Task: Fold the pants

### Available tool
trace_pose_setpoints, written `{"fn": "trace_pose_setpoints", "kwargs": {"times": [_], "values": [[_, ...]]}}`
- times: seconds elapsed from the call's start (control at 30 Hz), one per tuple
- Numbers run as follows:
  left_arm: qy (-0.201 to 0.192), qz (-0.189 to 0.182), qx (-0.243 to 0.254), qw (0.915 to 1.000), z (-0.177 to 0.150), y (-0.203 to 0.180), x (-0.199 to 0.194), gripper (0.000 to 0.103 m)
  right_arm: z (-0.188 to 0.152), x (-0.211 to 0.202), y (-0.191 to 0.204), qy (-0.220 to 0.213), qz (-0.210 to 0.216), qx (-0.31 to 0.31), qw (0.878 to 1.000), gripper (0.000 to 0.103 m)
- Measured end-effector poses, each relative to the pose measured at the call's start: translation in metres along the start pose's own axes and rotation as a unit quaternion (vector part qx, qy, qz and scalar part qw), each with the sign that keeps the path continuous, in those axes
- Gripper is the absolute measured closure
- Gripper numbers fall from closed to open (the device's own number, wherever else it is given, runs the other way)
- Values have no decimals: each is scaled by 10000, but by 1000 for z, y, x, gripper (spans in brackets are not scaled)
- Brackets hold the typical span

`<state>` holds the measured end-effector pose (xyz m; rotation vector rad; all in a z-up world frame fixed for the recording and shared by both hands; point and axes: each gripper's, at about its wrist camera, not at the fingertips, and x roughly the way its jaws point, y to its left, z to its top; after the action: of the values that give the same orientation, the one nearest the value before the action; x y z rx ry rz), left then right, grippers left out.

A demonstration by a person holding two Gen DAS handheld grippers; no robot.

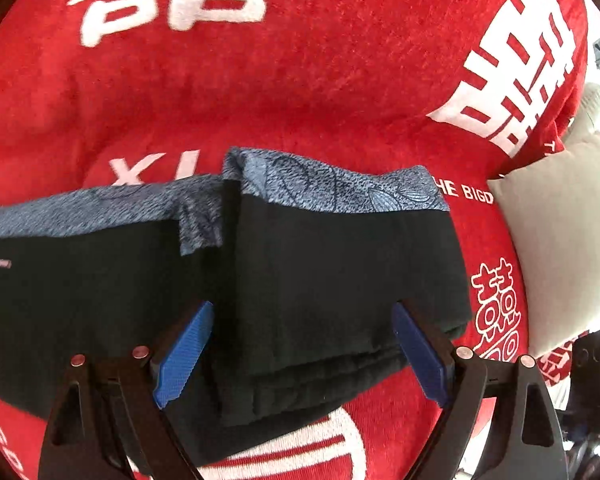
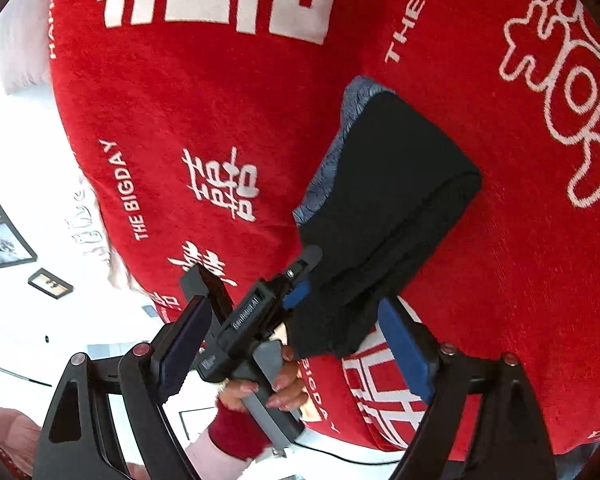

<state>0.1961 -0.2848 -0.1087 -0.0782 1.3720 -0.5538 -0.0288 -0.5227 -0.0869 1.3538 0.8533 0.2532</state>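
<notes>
Black pants [image 1: 320,272] with a blue patterned band lie folded in a stack on a red blanket [image 1: 260,92]. A longer part of them runs off to the left. My left gripper [image 1: 302,354] is open above the stack's near edge, one blue pad on each side, and the pads do not press the cloth. In the right wrist view the folded pants [image 2: 388,184] lie ahead. My right gripper [image 2: 296,346] is open with nothing held between its pads. A hand [image 2: 278,384] holds the left gripper [image 2: 256,272] at the pants' near end.
The red blanket [image 2: 220,100] with white lettering covers the whole work surface. A beige pillow [image 1: 560,240] lies at its right edge in the left wrist view. Picture frames [image 2: 4,248] hang on a white wall beyond the blanket's edge.
</notes>
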Motion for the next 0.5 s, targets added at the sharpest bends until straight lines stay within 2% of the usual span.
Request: {"fn": "trace_pose_setpoints", "kwargs": {"times": [0.03, 0.07, 0.13, 0.2, 0.3, 0.37, 0.47, 0.5], "values": [[49, -37, 4, 10000, 2, 0, 3, 26, 1, 2, 0, 59, -32, -16, 10000, 15], [117, -83, 28, 9999, 3, 0, 6, 59, 2, 5, 0, 108, -51, -30, 9999, 15], [370, -129, 56, 9992, 5, 0, 13, 99, 1, 5, 1, 194, -94, -92, 9997, 15], [334, -239, 43, 9991, 3, -1, 6, 99, 2, 5, 5, 248, -171, -205, 9993, 16], [210, -128, 290, 9993, -5, -2, -13, 99, 5, 3, 13, 249, -343, -405, 9983, 20], [279, -107, 305, 9991, -13, 5, -19, 99, 9, 0, 20, 207, -491, -566, 9970, 20], [412, -96, 150, 9990, -25, 17, -10, 99, 21, 2, 28, 127, -1015, -918, 9905, 20], [403, -109, 114, 9991, -27, 19, -7, 99, 28, 5, 31, 126, -1314, -1064, 9855, 20]]}}
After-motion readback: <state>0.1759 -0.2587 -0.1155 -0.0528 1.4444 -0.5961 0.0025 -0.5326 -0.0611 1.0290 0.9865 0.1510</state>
